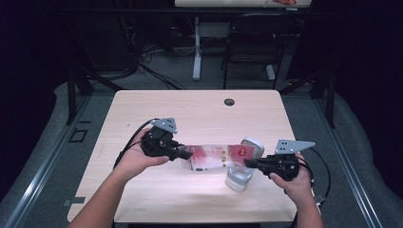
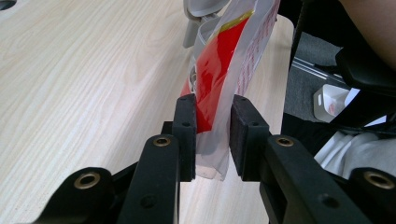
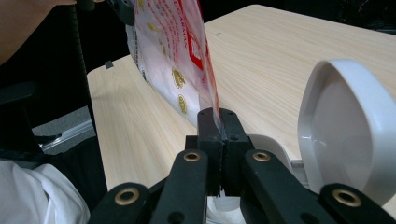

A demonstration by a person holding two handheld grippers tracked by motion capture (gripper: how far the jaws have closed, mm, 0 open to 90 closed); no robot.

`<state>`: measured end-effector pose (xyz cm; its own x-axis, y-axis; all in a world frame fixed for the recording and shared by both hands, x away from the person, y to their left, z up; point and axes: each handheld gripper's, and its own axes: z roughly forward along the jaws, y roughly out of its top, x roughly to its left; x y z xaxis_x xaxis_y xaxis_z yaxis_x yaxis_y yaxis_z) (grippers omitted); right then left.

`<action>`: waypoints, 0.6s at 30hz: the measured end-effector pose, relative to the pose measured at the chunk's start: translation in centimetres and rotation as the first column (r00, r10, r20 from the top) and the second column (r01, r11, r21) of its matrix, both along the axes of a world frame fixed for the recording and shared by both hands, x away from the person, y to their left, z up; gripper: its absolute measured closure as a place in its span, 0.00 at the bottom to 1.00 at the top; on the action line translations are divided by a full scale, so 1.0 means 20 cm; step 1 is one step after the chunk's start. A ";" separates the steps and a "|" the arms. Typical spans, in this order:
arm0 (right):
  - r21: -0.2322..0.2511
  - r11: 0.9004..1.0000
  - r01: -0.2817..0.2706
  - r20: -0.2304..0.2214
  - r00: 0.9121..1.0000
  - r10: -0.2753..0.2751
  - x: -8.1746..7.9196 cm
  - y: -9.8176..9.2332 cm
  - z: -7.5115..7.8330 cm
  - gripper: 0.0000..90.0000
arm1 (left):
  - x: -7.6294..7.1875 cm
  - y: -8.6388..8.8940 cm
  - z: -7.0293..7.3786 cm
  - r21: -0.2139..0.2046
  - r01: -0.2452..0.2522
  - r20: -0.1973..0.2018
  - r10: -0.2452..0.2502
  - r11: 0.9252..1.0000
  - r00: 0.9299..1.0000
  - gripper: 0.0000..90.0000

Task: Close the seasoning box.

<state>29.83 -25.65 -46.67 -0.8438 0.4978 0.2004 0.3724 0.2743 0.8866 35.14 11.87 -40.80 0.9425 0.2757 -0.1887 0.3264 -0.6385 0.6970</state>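
Observation:
A clear plastic bag [image 1: 214, 156] with red print hangs stretched above the wooden table [image 1: 190, 109] between my two grippers. My left gripper [image 1: 184, 154] is shut on its left end; in the left gripper view the pads [image 2: 186, 130] press the bag [image 2: 219, 79] from both sides. My right gripper [image 1: 247, 163] is shut on the right end, and the right gripper view shows a thin edge of the bag [image 3: 173, 51] pinched between its closed jaws [image 3: 218, 126]. Just under that end stands a white container [image 1: 237, 179] with its hinged lid [image 3: 345, 126] raised.
A round cable hole [image 1: 229, 101] sits near the table's far edge. Beyond the table are a black chair [image 1: 256, 38], a white desk leg [image 1: 196, 47] and loose cables on the floor. The person's lap lies at the near edge.

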 end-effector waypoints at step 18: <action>0.008 1.000 0.025 0.053 0.998 -0.025 -0.03 -0.01 0.08 1.00 | -0.02 -0.01 -0.05 0.032 -0.002 0.016 0.002 0.999 1.000 0.81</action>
